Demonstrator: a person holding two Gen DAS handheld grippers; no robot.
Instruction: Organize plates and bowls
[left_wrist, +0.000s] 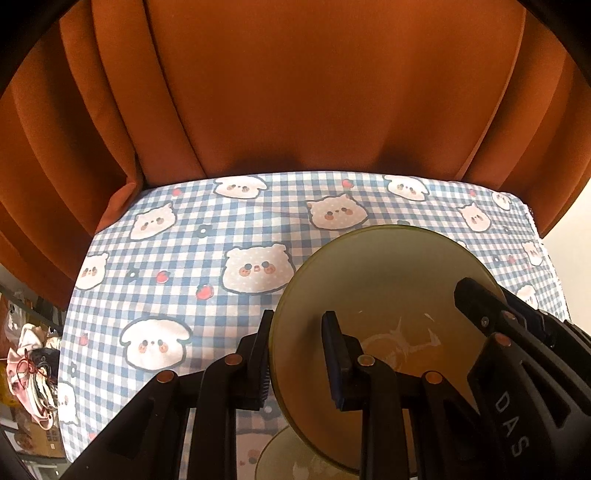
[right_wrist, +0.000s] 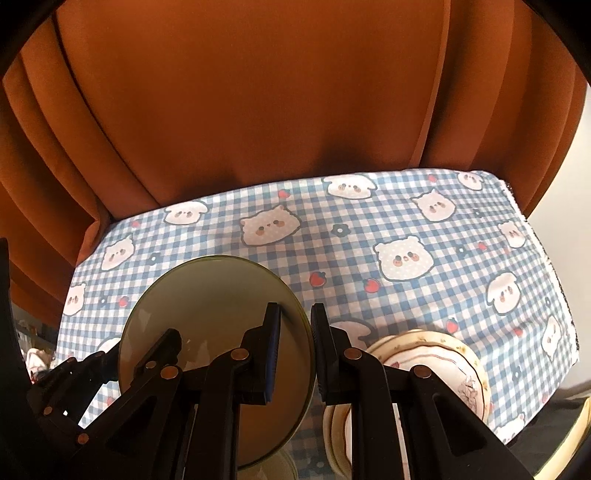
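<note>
With the left gripper (left_wrist: 295, 354) and right gripper (right_wrist: 295, 350) each pinched narrowly on opposite rims of the round olive-green glazed plate (left_wrist: 388, 280), held above the blue-checked tablecloth (left_wrist: 177, 236), uneven pulling could slip it free.

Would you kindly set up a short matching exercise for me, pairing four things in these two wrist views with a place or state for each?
Things:
1. green bowl
2. floral plates
3. orange curtain
4. checked tablecloth

Places or states:
A. hangs behind the table's far edge
B. stacked on the table, right of the right gripper
C. gripped at its rim by both grippers, one on each side
D. spread over the table, printed with animal faces

Pairs: 1-C, 2-B, 3-A, 4-D. In the left wrist view the left gripper pinches the bowl's left rim.
</note>
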